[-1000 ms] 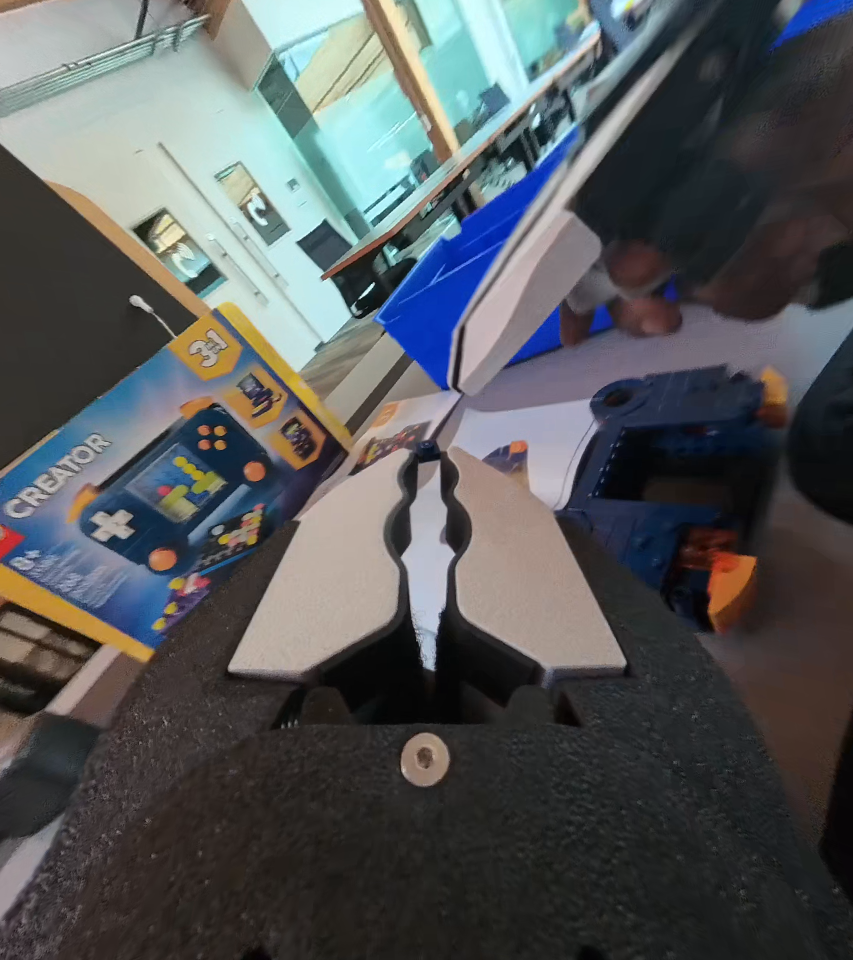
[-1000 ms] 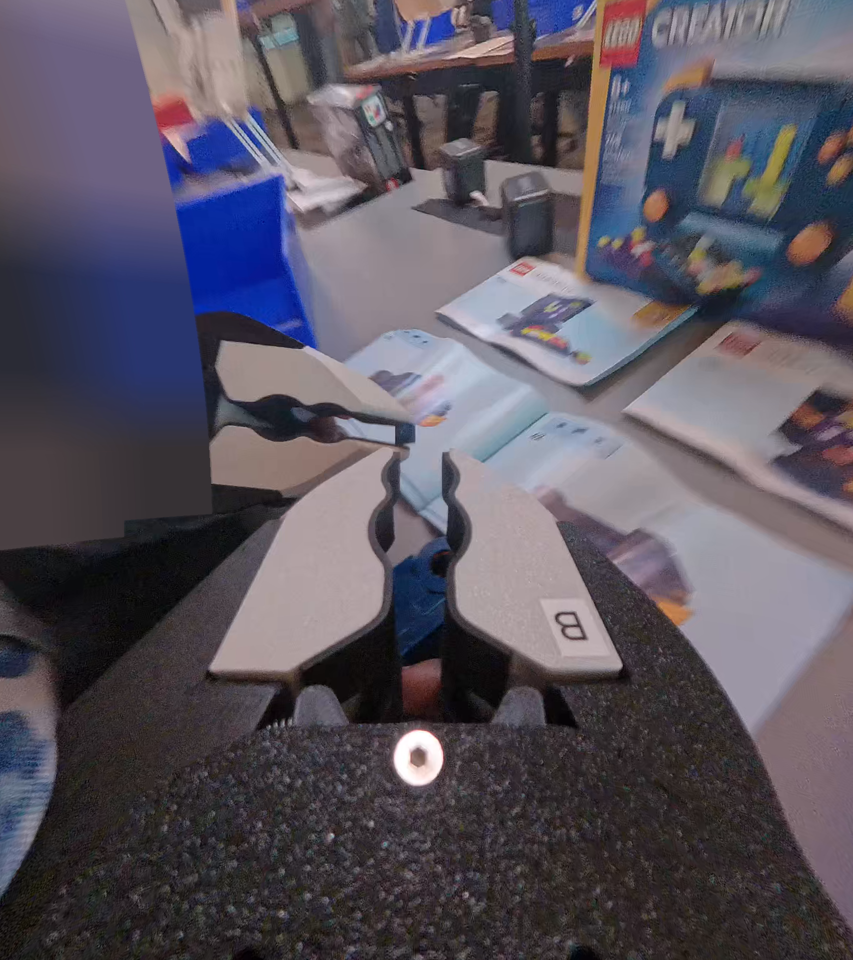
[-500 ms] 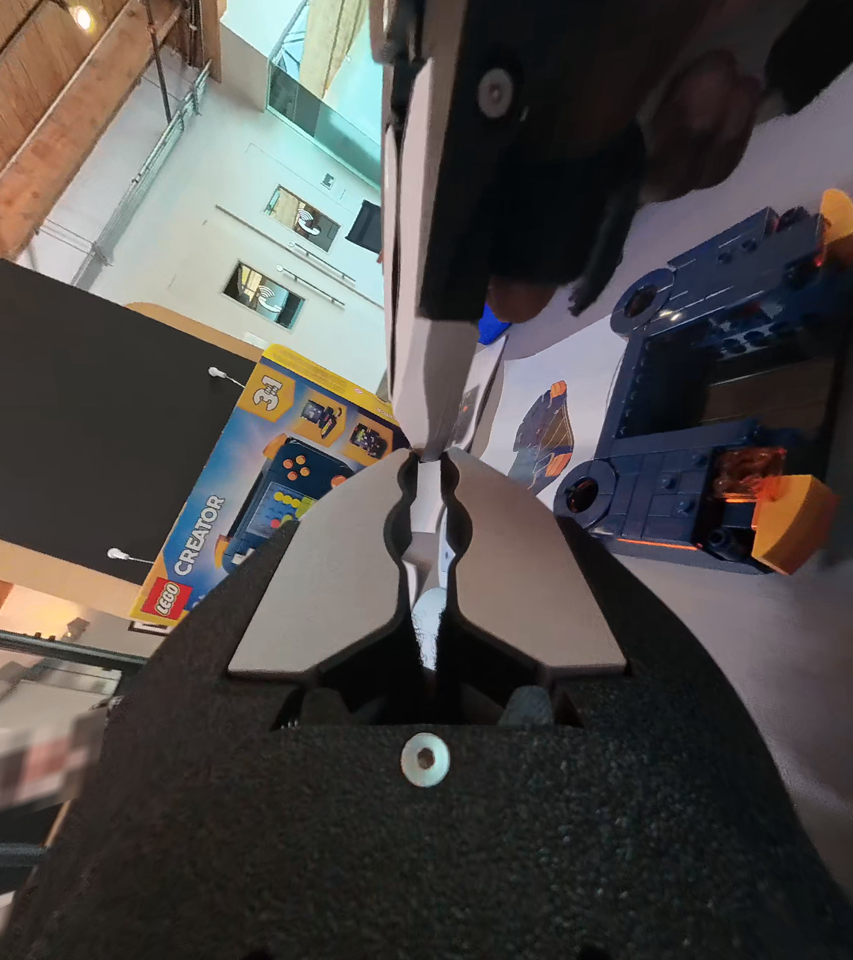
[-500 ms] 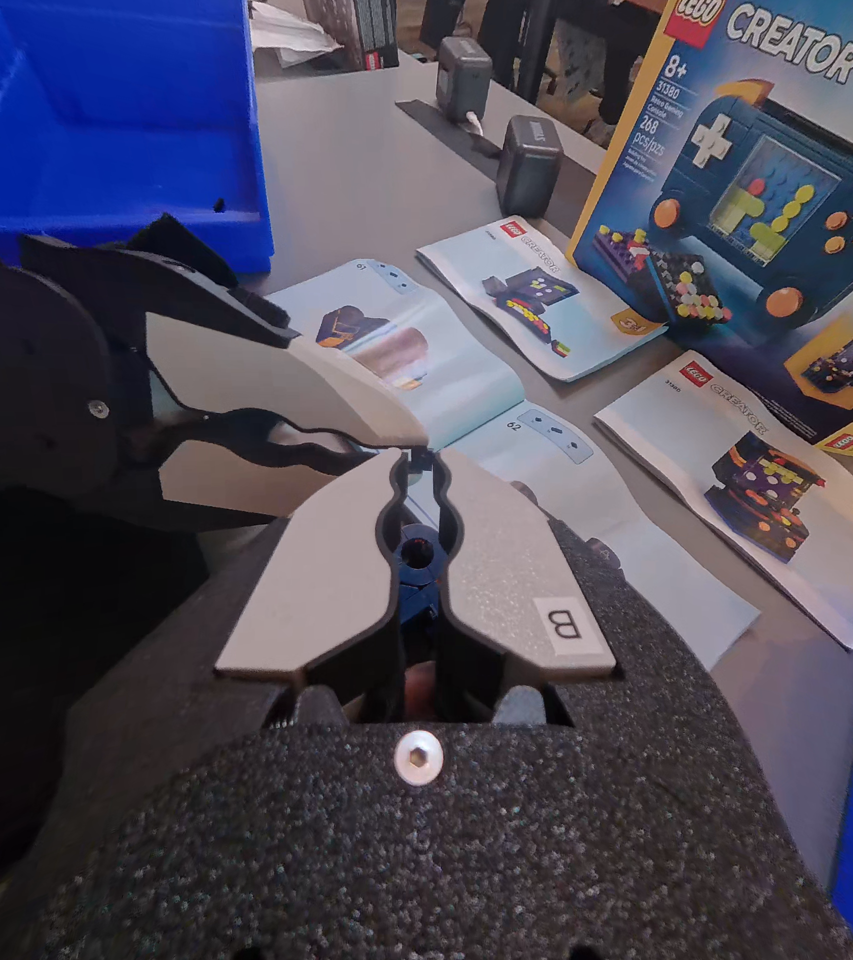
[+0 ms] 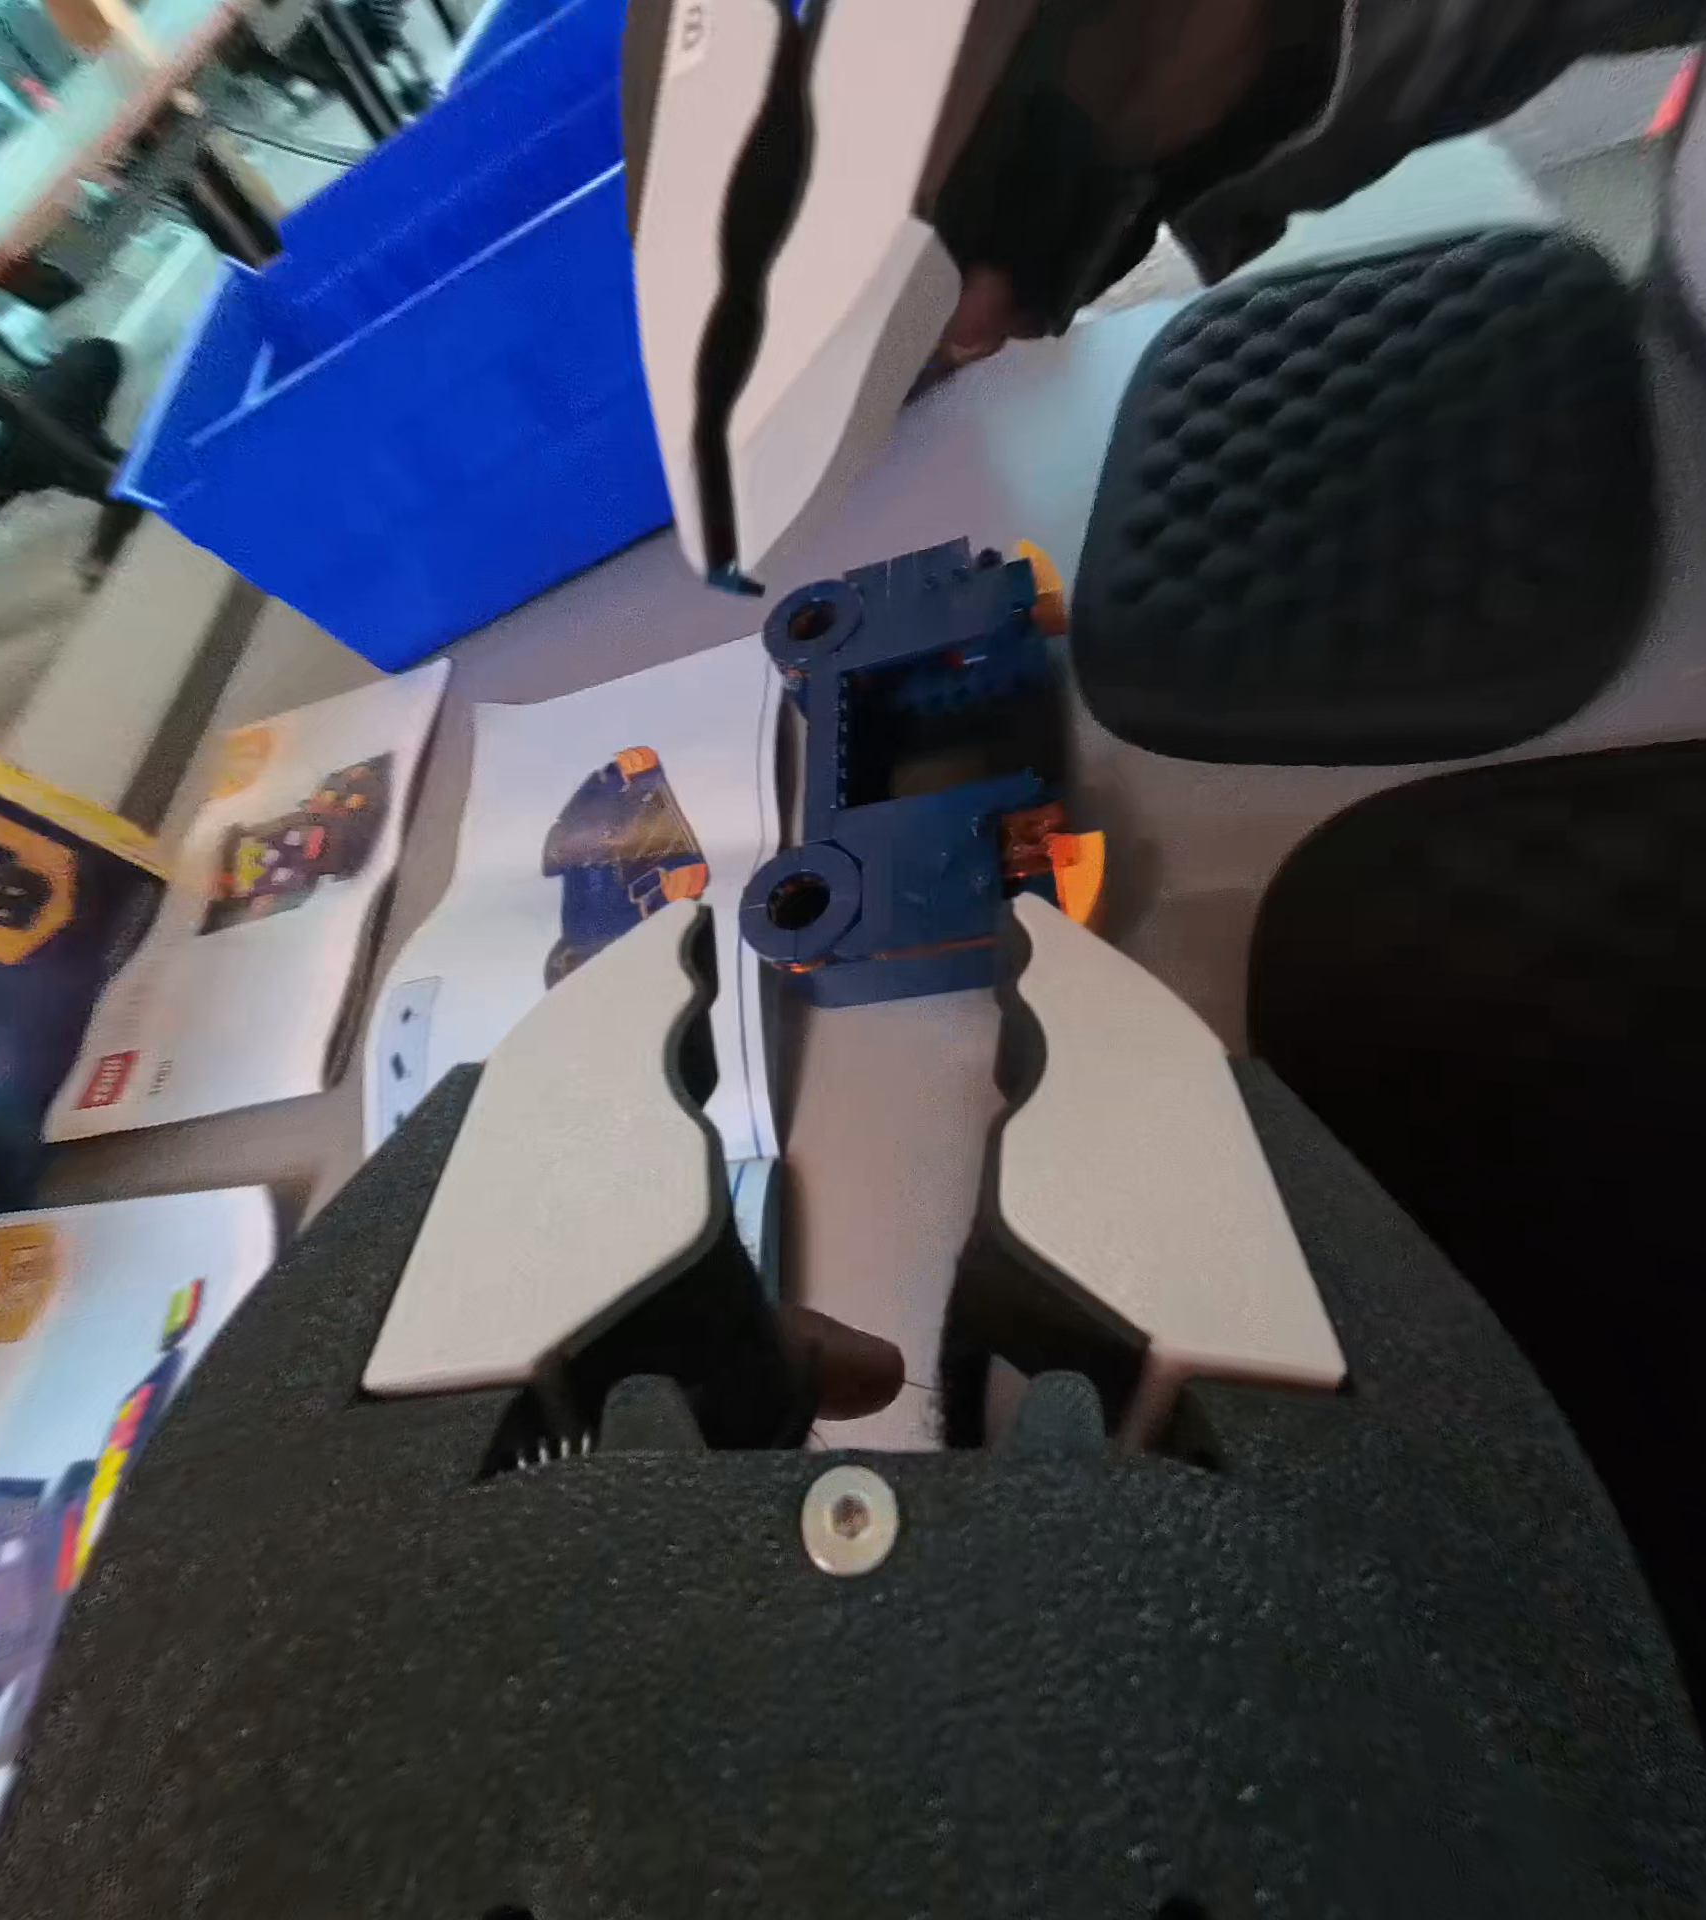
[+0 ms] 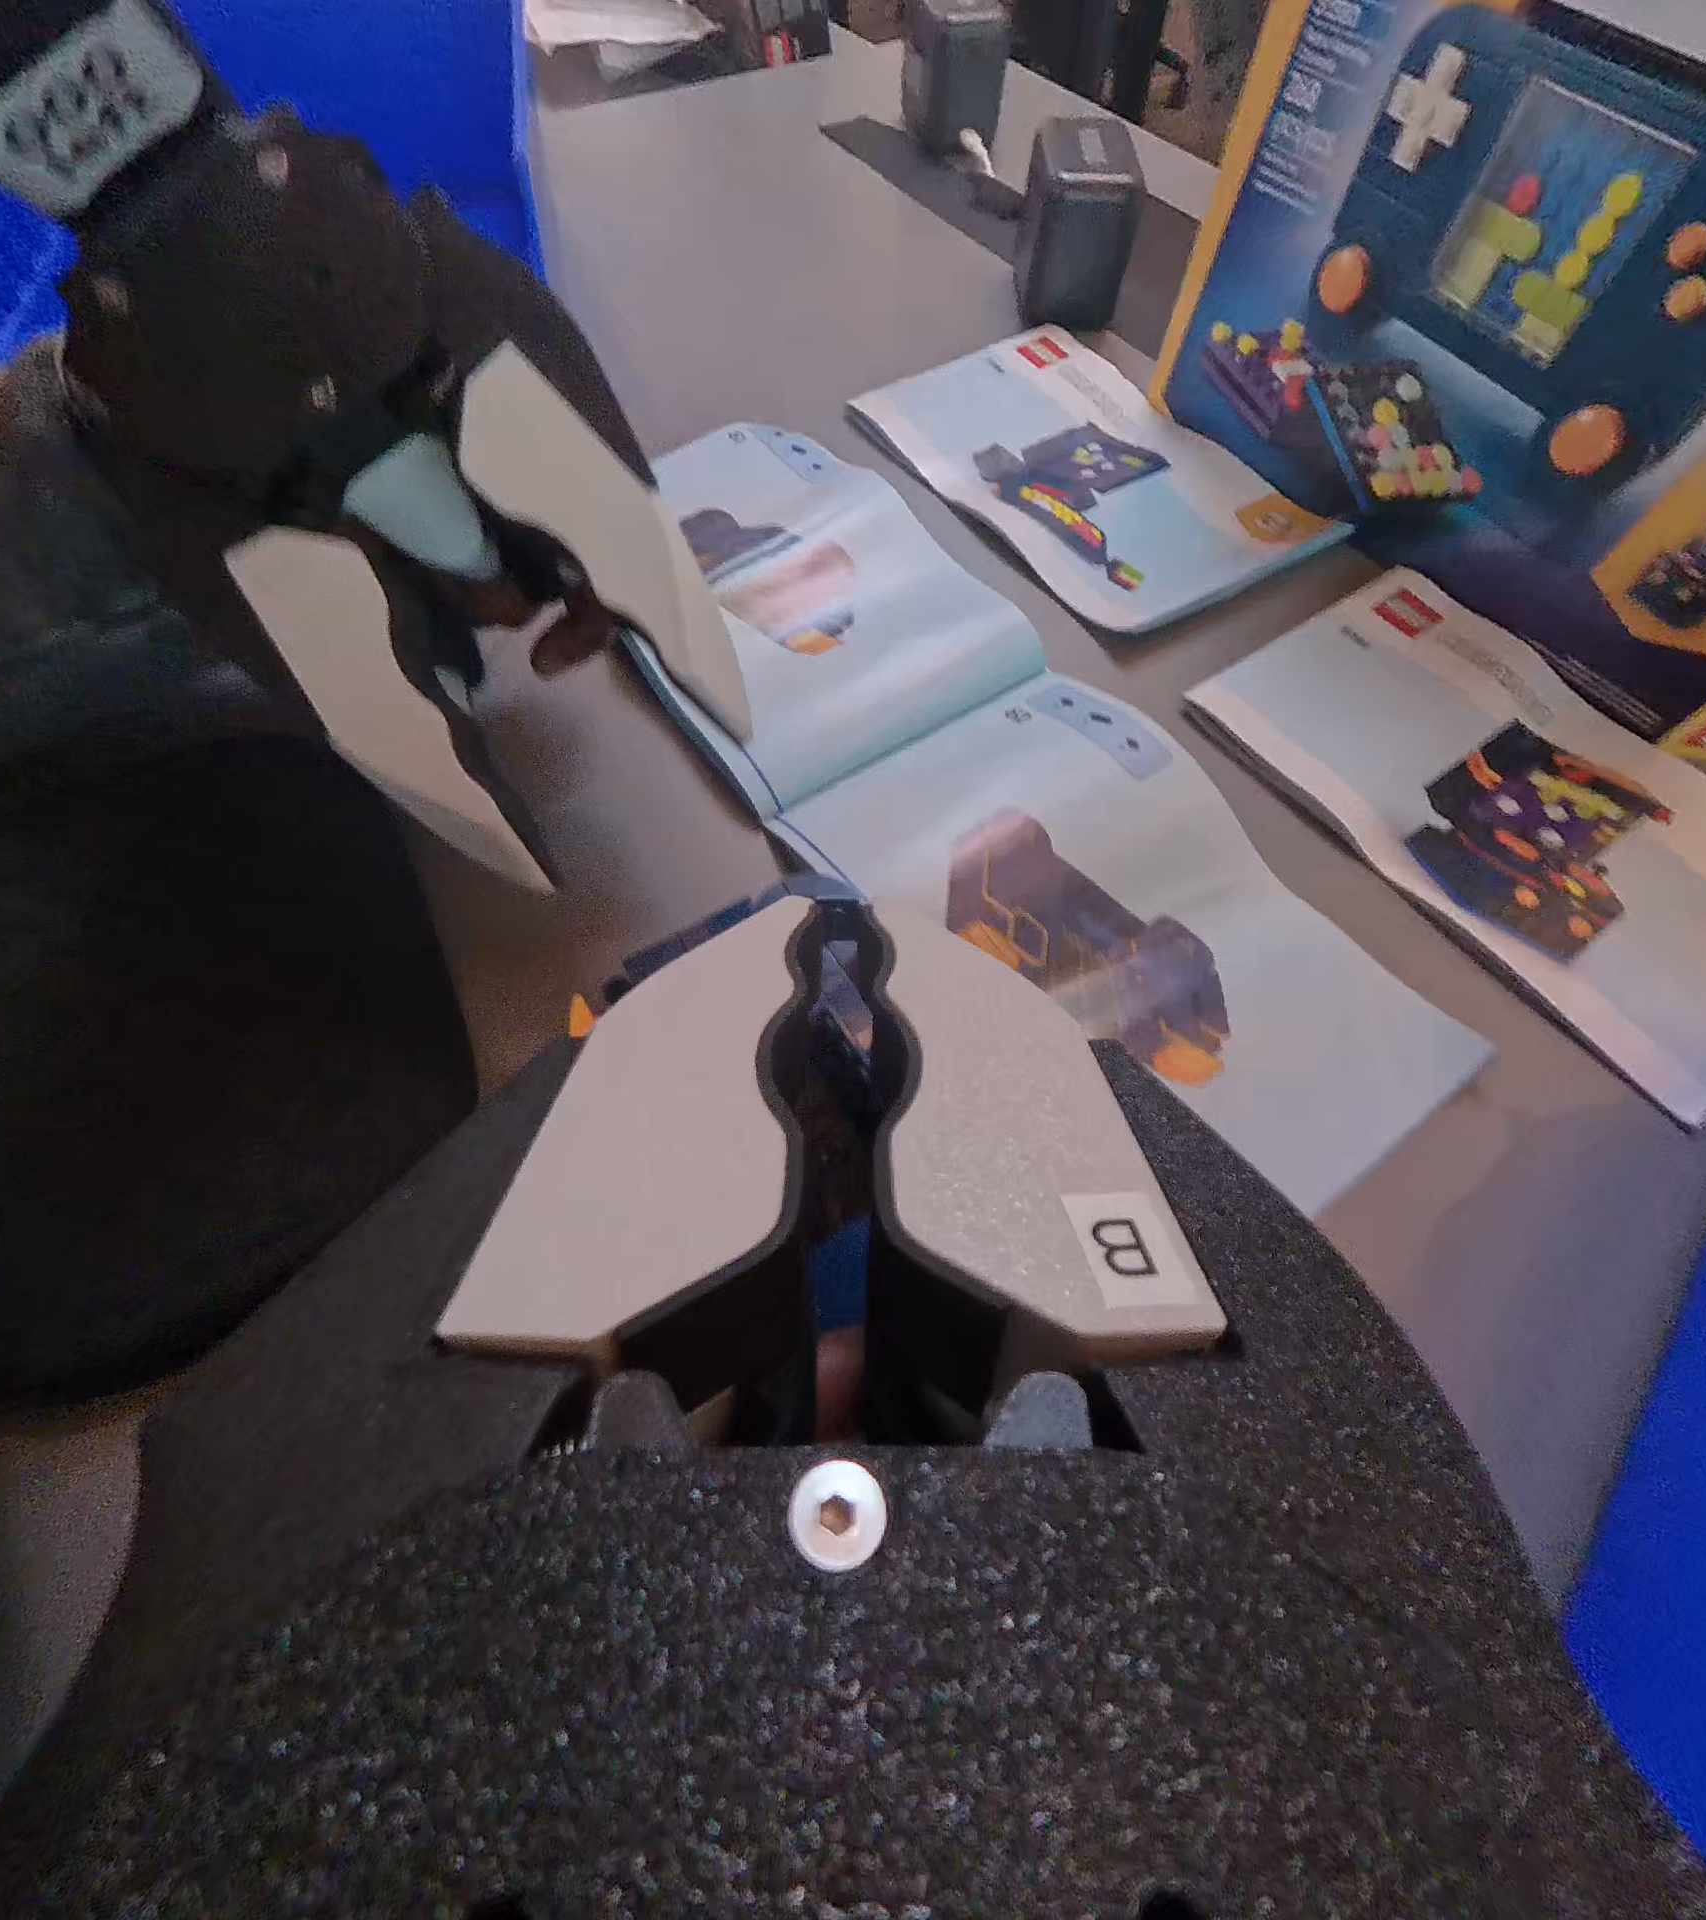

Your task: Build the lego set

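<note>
A dark blue lego build (image 5: 916,790) with orange corners and two round rings lies on the grey table beside an open instruction booklet (image 5: 610,790). My left gripper (image 5: 857,912) is open and empty. Its fingertips stand to either side of the build's near end, and I cannot tell whether they touch it. My right gripper (image 6: 841,920) is shut on a small dark blue piece (image 6: 844,971). In the left wrist view it (image 5: 724,566) hangs point-down just over the build's far ring. The open left gripper (image 6: 636,800) shows at the left of the right wrist view.
Blue bins (image 5: 413,395) stand behind the build. A black padded cushion (image 5: 1358,488) and a dark rounded object (image 5: 1555,1143) lie to its right. The set's box (image 6: 1514,312) and two more booklets (image 6: 1088,478) (image 6: 1514,852) lie beyond. Two dark small boxes (image 6: 1077,218) stand farther back. Across from one pair of fingers to the other is roughly 7 cm.
My left gripper was shut, tip to tip with the right gripper; it has opened and swung down to face the build. The right gripper keeps the small blue piece, now over the build.
</note>
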Available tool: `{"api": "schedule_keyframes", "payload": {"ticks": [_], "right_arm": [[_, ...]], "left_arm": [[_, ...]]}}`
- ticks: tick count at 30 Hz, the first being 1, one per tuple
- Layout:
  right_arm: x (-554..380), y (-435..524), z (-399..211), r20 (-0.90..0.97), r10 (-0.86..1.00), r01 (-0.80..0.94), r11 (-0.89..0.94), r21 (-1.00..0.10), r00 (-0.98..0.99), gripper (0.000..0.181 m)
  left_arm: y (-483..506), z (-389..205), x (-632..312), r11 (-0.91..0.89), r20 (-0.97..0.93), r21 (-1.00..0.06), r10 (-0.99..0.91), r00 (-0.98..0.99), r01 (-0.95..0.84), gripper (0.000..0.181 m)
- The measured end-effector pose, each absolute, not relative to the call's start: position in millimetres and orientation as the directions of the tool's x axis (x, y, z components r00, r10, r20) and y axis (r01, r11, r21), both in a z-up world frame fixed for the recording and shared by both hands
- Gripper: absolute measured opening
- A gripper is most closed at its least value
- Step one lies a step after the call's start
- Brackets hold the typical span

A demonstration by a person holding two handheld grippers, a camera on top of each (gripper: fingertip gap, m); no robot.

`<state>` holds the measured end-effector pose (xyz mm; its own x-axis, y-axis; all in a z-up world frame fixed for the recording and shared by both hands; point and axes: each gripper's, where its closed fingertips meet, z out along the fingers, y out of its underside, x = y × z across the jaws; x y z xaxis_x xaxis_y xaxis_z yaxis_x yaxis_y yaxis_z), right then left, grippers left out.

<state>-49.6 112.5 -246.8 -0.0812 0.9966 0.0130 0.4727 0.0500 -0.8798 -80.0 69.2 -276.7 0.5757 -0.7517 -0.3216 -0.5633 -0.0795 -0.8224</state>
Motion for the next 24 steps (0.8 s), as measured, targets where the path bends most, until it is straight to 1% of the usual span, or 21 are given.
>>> {"api": "schedule_keyframes", "payload": {"ticks": [2,4,6,8,11,12,13,14,16,18,20,22,24], "right_arm": [[-37,116,-251,0.005,0.998,0.48,0.037,-0.876,-0.069,0.005],[-26,113,-254,-0.03,0.996,0.479,0.011,-0.878,-0.079,0.005],[-18,108,-256,-0.057,0.994,0.477,-0.006,-0.879,-0.094,0.005],[-10,104,-259,-0.073,0.992,0.481,-0.013,-0.877,-0.107,0.005],[1,90,-267,-0.12,0.979,0.519,-0.017,-0.855,-0.166,0.005],[4,82,-271,-0.152,0.968,0.534,-0.023,-0.845,-0.199,0.006],[8,73,-275,-0.194,0.952,0.547,-0.034,-0.836,-0.237,0.005],[11,64,-279,-0.234,0.934,0.556,-0.047,-0.83,-0.271,0.005],[15,57,-290,-0.287,0.913,0.558,-0.082,-0.826,-0.29,0.005],[21,57,-299,-0.344,0.899,0.585,-0.131,-0.8,-0.269,0.006],[27,62,-296,-0.339,0.904,0.568,-0.14,-0.811,-0.261,0.005],[38,66,-305,-0.344,0.908,0.607,-0.136,-0.783,-0.241,0.005],[45,70,-307,-0.328,0.916,0.619,-0.122,-0.776,-0.231,0.005]], "left_arm": [[64,-276,-80,-0.09,-0.251,-0.83,-0.822,0.512,-0.551,0.063],[64,-280,-79,-0.103,-0.206,-0.802,-0.877,0.435,-0.588,0.071],[73,-288,-79,-0.056,-0.246,-0.731,-0.908,0.339,-0.68,0.072],[84,-297,-76,0.045,-0.327,-0.653,-0.917,0.228,-0.756,0.071],[84,-319,-66,0.131,-0.303,-0.552,-0.951,0.053,-0.823,0.061],[87,-323,-65,0.153,-0.315,-0.529,-0.949,0.025,-0.835,0.064],[89,-322,-65,0.174,-0.331,-0.519,-0.944,0.009,-0.837,0.06],[91,-321,-65,0.166,-0.329,-0.517,-0.944,0.016,-0.84,0.055],[91,-321,-62,0.136,-0.317,-0.527,-0.947,0.045,-0.839,0.055],[94,-321,-56,0.105,-0.338,-0.555,-0.935,0.109,-0.825,0.055],[97,-321,-48,0.065,-0.354,-0.6,-0.915,0.192,-0.797,0.056],[100,-321,-37,0.02,-0.362,-0.65,-0.887,0.286,-0.76,0.056],[104,-322,-31,0.01,-0.4,-0.648,-0.855,0.329,-0.762,0.055]]}}
